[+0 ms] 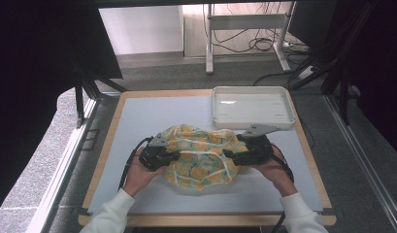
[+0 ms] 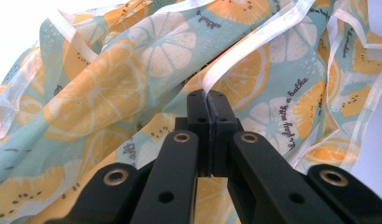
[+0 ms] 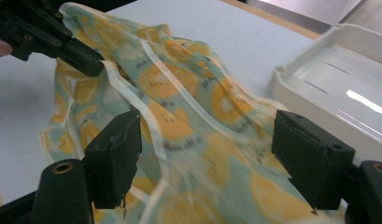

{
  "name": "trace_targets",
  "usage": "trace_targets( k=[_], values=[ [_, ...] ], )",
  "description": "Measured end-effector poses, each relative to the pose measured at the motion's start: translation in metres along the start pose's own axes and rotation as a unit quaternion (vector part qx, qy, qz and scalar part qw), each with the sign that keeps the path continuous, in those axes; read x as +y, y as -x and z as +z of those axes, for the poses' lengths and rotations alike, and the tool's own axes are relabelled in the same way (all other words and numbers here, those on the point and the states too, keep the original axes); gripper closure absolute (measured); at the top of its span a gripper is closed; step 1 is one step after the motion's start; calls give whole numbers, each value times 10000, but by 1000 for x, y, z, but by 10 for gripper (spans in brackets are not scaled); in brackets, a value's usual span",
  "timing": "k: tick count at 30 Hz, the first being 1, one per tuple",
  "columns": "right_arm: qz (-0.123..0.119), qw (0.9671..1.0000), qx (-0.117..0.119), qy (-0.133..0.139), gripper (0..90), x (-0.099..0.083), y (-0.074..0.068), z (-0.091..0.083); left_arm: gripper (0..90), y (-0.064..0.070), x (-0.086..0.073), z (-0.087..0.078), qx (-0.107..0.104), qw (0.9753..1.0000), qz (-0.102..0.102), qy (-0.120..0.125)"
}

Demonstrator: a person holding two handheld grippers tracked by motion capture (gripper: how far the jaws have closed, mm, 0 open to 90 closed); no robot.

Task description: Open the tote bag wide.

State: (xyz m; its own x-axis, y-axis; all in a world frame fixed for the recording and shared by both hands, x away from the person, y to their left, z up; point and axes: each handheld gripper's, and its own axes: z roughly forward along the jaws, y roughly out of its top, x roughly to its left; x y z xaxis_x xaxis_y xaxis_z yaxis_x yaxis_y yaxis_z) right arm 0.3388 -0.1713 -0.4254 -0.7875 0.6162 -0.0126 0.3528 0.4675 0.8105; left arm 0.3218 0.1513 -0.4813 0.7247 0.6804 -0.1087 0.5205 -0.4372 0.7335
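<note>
A: High view first: the grey table mat [image 1: 152,116] carries a crumpled citrus-print cloth [image 1: 201,155] near its front middle, with the white tray [image 1: 252,107] just behind it to the right. The work looks like spreading or folding that cloth, and it's bunched badly.

B: Then I'd say the step wants both ends pinched on the pale hem, not on loose folds, and pulled apart evenly and low over the mat so the cloth flattens instead of twisting.

A: Agreed, as a judgement. The left gripper [image 1: 159,156] sits at the cloth's left edge, the right gripper [image 1: 244,153] at its right edge.

B: How are the jaws?

A: In the left gripper view, the left gripper [image 2: 208,100] has its jaws pressed together, with the white hem strip [image 2: 235,60] running up from between the tips, so it's clamped on the cloth's edge.

B: And the other?

A: In the right gripper view, the right gripper [image 3: 207,163] stands wide apart, with the cloth [image 3: 188,107] lying between and under the jaws, nothing pinched. It needs a hem to close on before any pull.
</note>
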Motion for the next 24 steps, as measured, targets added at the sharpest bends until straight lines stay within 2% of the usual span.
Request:
trace_targets(
  k=[3, 4, 11, 15, 16, 20, 24],
  values=[
    [-94, 9999, 86, -80, 235, 4, -5, 9, 900, 0, 0, 0, 2, 10000, -8, -5],
    [-190, 9995, 153, -195, 230, 6, -10, 16, 900, -1, 0, 0, -3, 10000, -15, -2],
    [-329, 9982, 308, -385, 230, 7, -17, 26, 900, -2, 0, 0, -9, 10000, -33, 6],
    [-402, 9972, 269, -568, 229, 4, -19, 35, 900, -2, 0, 0, -12, 10000, -9, 9],
    [-471, 9964, 184, -684, 263, 0, -18, 43, 900, -1, 0, 0, -15, 10000, -32, 16],
    [-730, 9941, 116, -794, 423, -4, -17, 48, 900, -2, 0, -1, -71, 10000, -40, 32],
    [-784, 9944, 14, -714, 623, -5, -16, 45, 900, -3, 0, -3, -143, 9998, -121, 65]
  ],
)
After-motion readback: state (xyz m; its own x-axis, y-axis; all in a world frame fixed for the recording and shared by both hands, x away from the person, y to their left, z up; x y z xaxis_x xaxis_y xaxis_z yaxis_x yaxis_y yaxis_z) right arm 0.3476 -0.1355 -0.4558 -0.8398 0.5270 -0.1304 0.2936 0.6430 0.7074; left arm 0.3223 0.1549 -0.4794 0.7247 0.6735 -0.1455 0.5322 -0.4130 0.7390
